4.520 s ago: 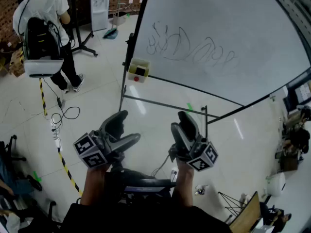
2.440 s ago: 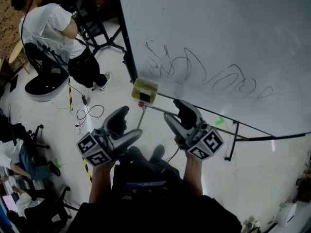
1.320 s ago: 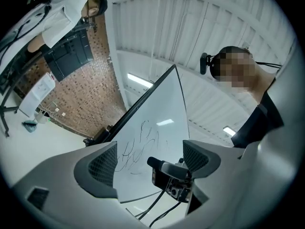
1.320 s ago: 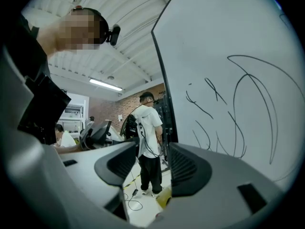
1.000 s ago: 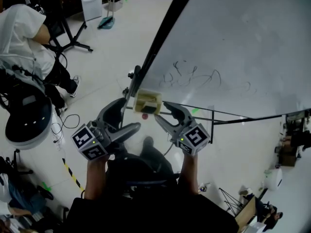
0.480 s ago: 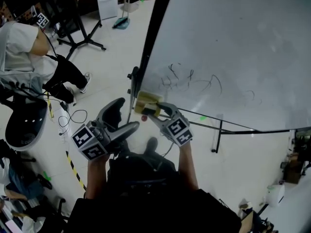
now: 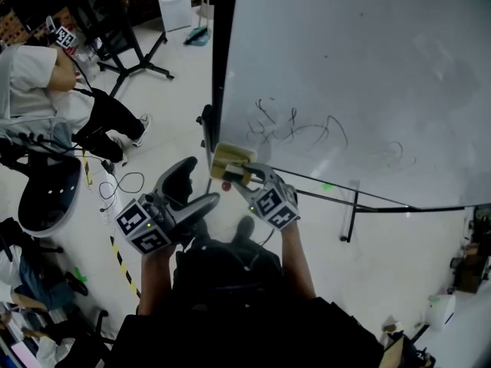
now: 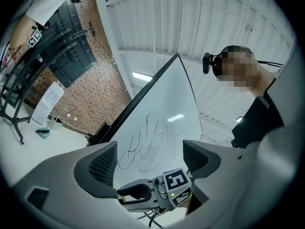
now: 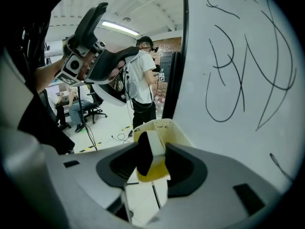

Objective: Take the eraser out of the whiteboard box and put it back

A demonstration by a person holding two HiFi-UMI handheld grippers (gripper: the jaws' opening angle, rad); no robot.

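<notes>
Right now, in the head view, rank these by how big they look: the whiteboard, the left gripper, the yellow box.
1. whiteboard
2. left gripper, though it looks bigger because it is nearer the camera
3. yellow box

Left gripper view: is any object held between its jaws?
No, the left gripper has jaws wide apart, with only the whiteboard and right gripper seen between them.

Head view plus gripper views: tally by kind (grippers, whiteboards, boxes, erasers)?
grippers: 2, left gripper open, right gripper
whiteboard: 1
whiteboard box: 1
eraser: 1, between the right gripper's jaws, which have just been closing on it
total: 5
</notes>
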